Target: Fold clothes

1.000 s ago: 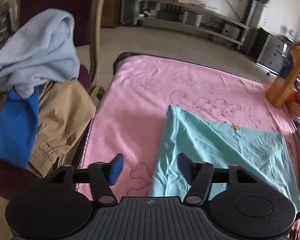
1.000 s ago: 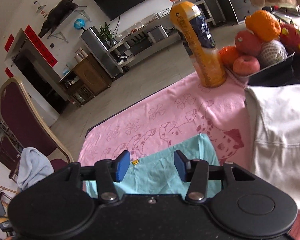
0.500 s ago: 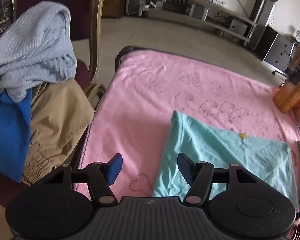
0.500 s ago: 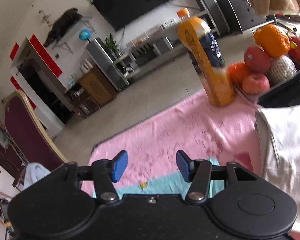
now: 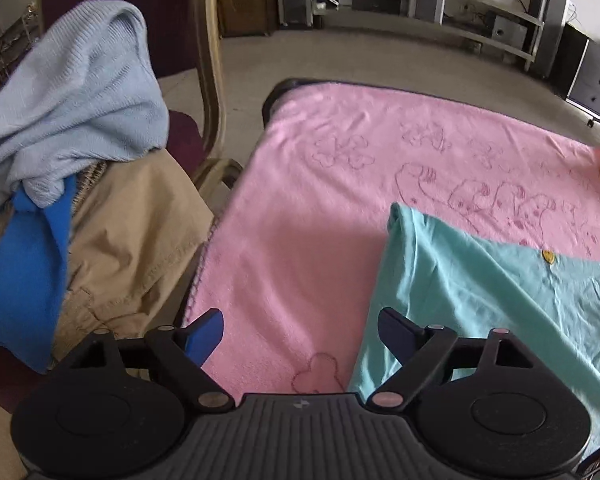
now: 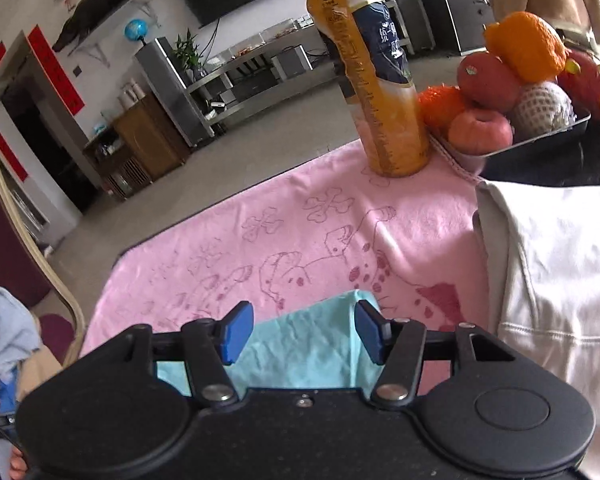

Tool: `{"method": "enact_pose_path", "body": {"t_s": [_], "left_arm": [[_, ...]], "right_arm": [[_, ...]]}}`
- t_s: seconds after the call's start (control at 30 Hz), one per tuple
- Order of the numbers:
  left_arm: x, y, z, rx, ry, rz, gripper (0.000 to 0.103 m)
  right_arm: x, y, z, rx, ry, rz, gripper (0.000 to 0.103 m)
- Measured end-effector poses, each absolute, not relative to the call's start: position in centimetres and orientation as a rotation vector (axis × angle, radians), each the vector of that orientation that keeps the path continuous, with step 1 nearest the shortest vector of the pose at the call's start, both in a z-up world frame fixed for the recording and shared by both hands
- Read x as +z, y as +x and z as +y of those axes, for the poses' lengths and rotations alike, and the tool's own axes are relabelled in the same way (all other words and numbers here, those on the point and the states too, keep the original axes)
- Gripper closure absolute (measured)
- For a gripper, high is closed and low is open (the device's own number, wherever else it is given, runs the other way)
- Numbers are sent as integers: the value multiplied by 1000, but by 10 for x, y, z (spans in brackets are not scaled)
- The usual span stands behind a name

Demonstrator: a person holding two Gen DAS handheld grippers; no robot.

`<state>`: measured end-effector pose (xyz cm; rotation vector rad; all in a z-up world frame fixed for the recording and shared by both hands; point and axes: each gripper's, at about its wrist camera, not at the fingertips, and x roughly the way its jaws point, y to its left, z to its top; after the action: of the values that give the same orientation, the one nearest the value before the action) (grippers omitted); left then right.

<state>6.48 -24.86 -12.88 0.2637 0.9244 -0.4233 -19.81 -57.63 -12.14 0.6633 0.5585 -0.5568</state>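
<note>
A folded teal garment (image 5: 500,296) lies flat on the pink blanket (image 5: 340,184) that covers the table. It also shows in the right wrist view (image 6: 312,348). My left gripper (image 5: 300,332) is open and empty above the garment's near left edge. My right gripper (image 6: 304,332) is open and empty above the garment's far right corner. A folded white garment (image 6: 560,280) lies to the right of the teal one. A pile of light blue (image 5: 72,120), blue (image 5: 24,280) and tan (image 5: 140,248) clothes sits on a chair at the left.
An orange drink bottle (image 6: 372,72) and a tray of fruit (image 6: 516,96) stand at the table's far right edge. The chair's wooden frame (image 5: 212,80) stands close to the table's left edge. Shelves and cabinets line the room behind.
Both grippers shifted over the table while staying open. The left view swung left and moved closer to the blanket. The right view dipped back down toward the teal garment.
</note>
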Motion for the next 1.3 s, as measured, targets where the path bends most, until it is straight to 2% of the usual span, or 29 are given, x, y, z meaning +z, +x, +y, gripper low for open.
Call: {"method": "enact_pose_path", "body": {"t_s": [0.07, 0.13, 0.33, 0.43, 0.47, 0.53, 0.7, 0.93, 1.17, 1.23, 1.3], "left_arm": [[-131, 70, -249, -445, 234, 949, 31], [-132, 75, -252, -469, 212, 967, 37], [-123, 87, -269, -585, 146, 959, 41], [-120, 92, -281, -637, 121, 942, 49], [-120, 94, -284, -655, 108, 944, 51], [-120, 97, -291, -673, 105, 951, 53], [-128, 103, -302, -655, 136, 965, 58], [-125, 122, -303, -682, 21, 994, 58], [-139, 124, -317, -687, 73, 1018, 59], [-144, 125, -318, -684, 82, 1025, 62], [-148, 126, -319, -681, 91, 1033, 74]], "right_arm": [[-126, -197, -581, -571, 675, 567, 48], [-132, -193, -589, -590, 690, 580, 48], [-147, -187, -611, -618, 711, 603, 50], [-148, -187, -621, -630, 721, 582, 62], [-150, -186, -626, -627, 737, 583, 62], [-158, -181, -634, -625, 761, 605, 67], [-176, -165, -652, -655, 793, 677, 67], [-180, -169, -653, -665, 822, 684, 66], [-185, -173, -658, -687, 849, 699, 66], [-188, -174, -662, -689, 867, 696, 66], [-192, -175, -667, -691, 889, 692, 66]]}}
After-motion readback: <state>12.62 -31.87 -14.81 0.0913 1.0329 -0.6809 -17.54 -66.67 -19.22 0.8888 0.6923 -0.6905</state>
